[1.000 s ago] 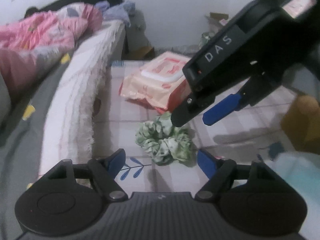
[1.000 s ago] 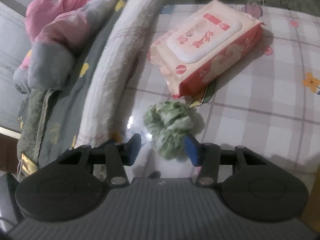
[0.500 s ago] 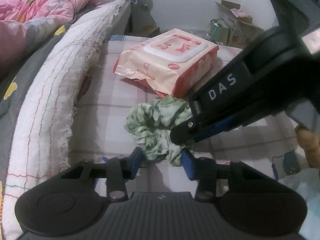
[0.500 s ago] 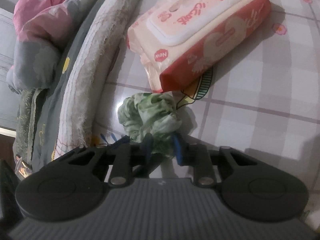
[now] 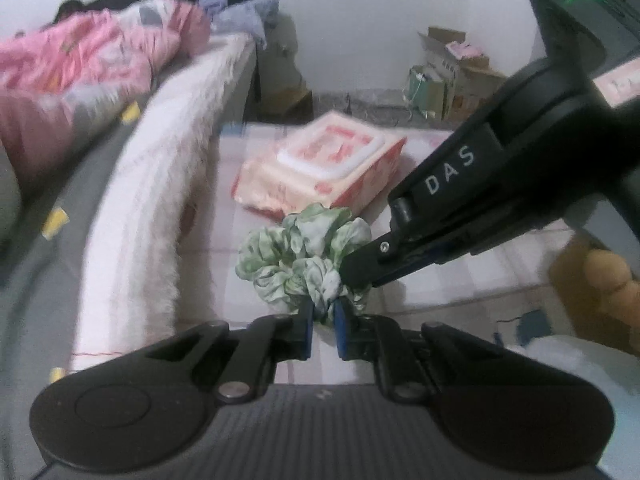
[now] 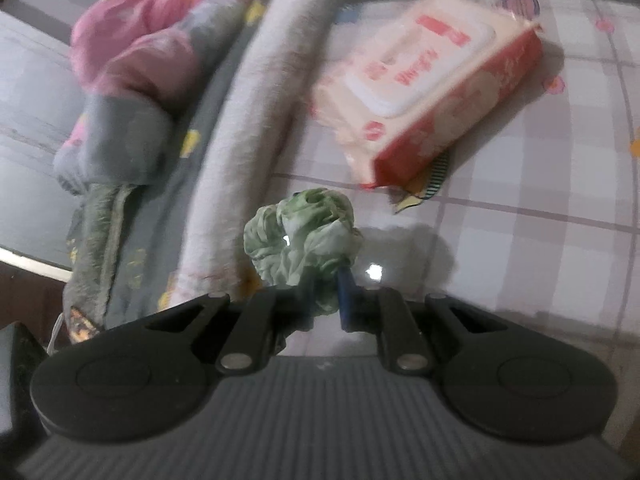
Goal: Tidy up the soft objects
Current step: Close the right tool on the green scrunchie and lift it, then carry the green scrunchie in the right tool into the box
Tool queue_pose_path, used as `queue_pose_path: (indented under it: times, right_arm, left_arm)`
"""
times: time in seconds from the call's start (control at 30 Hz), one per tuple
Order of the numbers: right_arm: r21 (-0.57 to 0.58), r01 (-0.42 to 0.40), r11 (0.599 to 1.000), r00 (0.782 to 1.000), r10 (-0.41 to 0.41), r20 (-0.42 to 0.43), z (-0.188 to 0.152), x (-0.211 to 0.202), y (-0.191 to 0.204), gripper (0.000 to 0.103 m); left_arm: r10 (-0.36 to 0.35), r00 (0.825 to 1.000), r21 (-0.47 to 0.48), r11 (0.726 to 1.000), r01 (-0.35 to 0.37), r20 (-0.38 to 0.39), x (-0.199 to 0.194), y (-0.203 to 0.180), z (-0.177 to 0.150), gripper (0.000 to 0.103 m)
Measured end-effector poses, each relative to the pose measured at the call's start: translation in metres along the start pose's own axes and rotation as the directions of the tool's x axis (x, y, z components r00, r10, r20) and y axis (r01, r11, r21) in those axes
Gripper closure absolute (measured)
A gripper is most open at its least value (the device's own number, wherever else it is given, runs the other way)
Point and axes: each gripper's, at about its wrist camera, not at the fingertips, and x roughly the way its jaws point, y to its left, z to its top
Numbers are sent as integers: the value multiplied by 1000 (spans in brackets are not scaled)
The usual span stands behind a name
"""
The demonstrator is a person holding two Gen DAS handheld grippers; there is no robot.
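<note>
A crumpled green scrunchie (image 5: 296,256) hangs just above the checked table cover, pinched from two sides. My left gripper (image 5: 323,318) is shut on its near edge. From the right, my right gripper (image 5: 362,276) reaches in, shut on the scrunchie's right side. In the right wrist view the scrunchie (image 6: 304,240) bunches up between the blue pads of the right gripper (image 6: 326,300), and its shadow falls on the table below. The left gripper is not seen in that view.
A pink pack of wet wipes (image 5: 324,168) lies on the checked table (image 5: 460,292) just behind the scrunchie. A rolled white towel (image 5: 160,200) and a pink blanket (image 5: 80,64) lie on the bed at left. Cardboard boxes (image 5: 452,72) stand by the far wall.
Both grippers closed onto the green scrunchie from open, then lifted it slightly off the table. The right gripper came in closer to the left one.
</note>
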Motion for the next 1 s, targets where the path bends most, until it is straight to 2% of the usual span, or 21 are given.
queue_pose_path:
  times: [0.17,0.3,0.43,0.5,0.6,0.77,0.87,1.0]
  right_arm:
    - [-49,-33,998,998,35,56,-24,-54,32,93]
    - [-97,-53,994,991,64,118,-56,-114,54,93]
    - [-116,-43,992,980,64,187,-99,-180,59,93]
    - [-113,-23,993,974,48,223,-125,-213,53,93]
    - [-62,-5,998,965,21,262,-164,-255,30,93]
    - [52,22,998,952,-37,305,-231,-303,-26,93]
    - [146,33,989,948,-77,309,-270,-316,-68,93]
    - [280,34,960,947,-120,298,-315,-322,-126,93]
  left_arm:
    - [4,997,29,1000,-6,78,-64,-13,1,92]
    - [-13,988,63,998,3,153,-120,-32,-3,92]
    - [-68,975,112,993,45,214,-170,-62,-9,92]
    - [-119,962,151,985,82,248,-192,-83,-17,92]
    - [-195,944,217,966,138,267,-214,-119,-29,92]
    - [-320,918,341,912,230,236,-228,-189,-53,92]
    - [-382,908,399,870,290,174,-217,-234,-69,92]
    - [-428,900,427,830,358,77,-188,-282,-87,92]
